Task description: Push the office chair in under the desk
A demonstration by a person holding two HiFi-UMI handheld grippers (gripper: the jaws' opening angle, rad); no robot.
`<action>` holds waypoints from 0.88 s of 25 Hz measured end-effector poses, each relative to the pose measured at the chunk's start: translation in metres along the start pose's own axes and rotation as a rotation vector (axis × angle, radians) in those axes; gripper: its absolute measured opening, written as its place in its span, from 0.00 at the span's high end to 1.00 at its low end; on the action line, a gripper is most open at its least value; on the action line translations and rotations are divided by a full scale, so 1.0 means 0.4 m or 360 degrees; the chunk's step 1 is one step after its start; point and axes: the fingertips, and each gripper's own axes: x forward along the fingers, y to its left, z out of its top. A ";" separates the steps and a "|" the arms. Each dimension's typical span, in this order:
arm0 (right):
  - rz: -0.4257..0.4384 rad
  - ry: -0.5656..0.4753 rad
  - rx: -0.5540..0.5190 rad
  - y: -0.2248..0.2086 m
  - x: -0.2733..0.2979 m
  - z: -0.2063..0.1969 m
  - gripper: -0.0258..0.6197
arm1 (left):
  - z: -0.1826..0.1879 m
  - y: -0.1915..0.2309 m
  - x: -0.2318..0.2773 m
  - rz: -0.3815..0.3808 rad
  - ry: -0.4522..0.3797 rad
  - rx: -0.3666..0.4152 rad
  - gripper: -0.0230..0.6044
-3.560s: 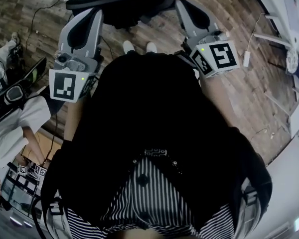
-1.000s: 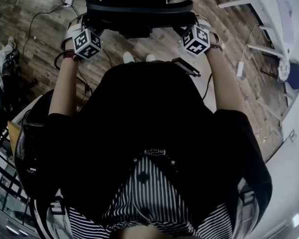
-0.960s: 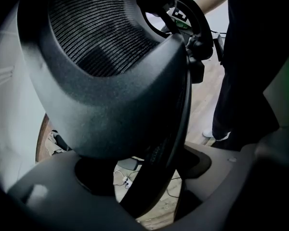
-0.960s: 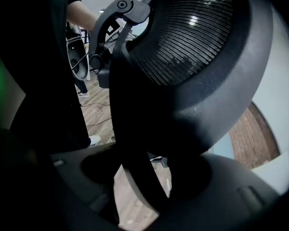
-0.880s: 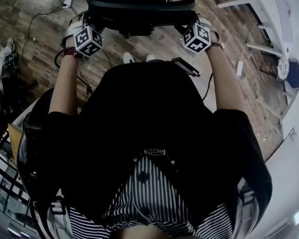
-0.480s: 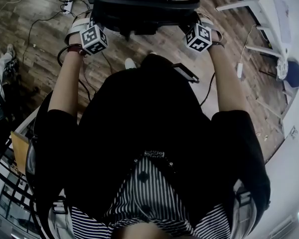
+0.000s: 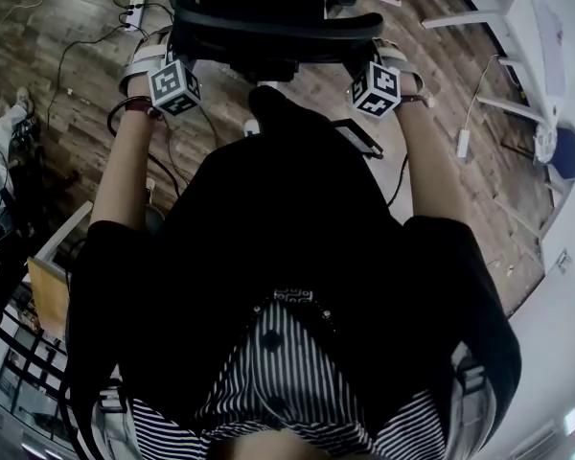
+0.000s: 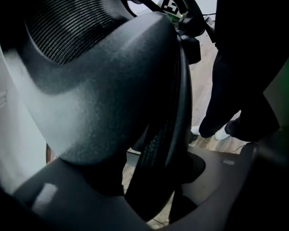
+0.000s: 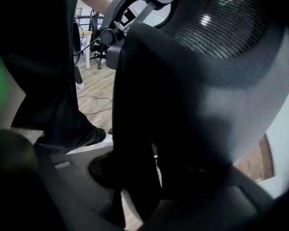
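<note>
Office chair (image 7: 259,27): top centre of the head view, backrest rim towards you. Left gripper (image 7: 163,63), right gripper (image 7: 381,65): jaws have just been closing, and each pinches one backrest edge. Push both evenly and straight ahead, since uneven force likely swivels the seat. Desk: not identifiable.

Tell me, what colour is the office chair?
The office chair is black with a mesh back; clearest in the right gripper view.

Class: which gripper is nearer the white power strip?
Left. Left gripper near the white power strip; right gripper at the black chair backrest's far end. Both have just been closing on it.
</note>
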 end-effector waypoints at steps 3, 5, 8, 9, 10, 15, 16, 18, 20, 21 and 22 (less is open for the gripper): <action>0.0000 -0.0014 0.0010 -0.039 0.016 0.015 0.71 | -0.009 0.051 0.033 -0.0017 0.0002 0.0026 0.57; 0.0001 -0.0015 0.0007 -0.069 0.033 0.024 0.71 | -0.020 0.076 0.056 -0.0034 0.0005 0.0026 0.57; 0.0013 -0.0012 -0.0009 -0.123 0.070 0.040 0.72 | -0.047 0.117 0.091 -0.0049 0.0017 0.0021 0.58; 0.0022 -0.0010 -0.0007 -0.141 0.083 0.048 0.72 | -0.056 0.136 0.102 -0.0051 0.0017 0.0023 0.58; 0.0031 -0.0009 -0.0005 -0.157 0.095 0.056 0.72 | -0.064 0.156 0.113 -0.0052 0.0015 0.0025 0.58; 0.0095 -0.0018 -0.0002 -0.229 0.131 0.079 0.75 | -0.082 0.262 0.180 -0.0061 -0.0004 0.0055 0.58; 0.0095 -0.0020 0.0003 -0.247 0.140 0.082 0.75 | -0.084 0.283 0.194 -0.0066 -0.0011 0.0064 0.58; 0.0102 -0.0017 0.0018 -0.286 0.160 0.090 0.75 | -0.091 0.331 0.222 -0.0064 -0.0019 0.0080 0.58; 0.0106 -0.0009 0.0022 -0.320 0.183 0.107 0.75 | -0.111 0.378 0.247 -0.0040 -0.0032 0.0095 0.57; 0.0106 -0.0003 0.0025 -0.334 0.194 0.119 0.76 | -0.125 0.398 0.258 -0.0037 -0.0036 0.0103 0.57; 0.0106 0.0003 0.0032 -0.345 0.205 0.131 0.76 | -0.141 0.414 0.270 -0.0048 -0.0036 0.0114 0.57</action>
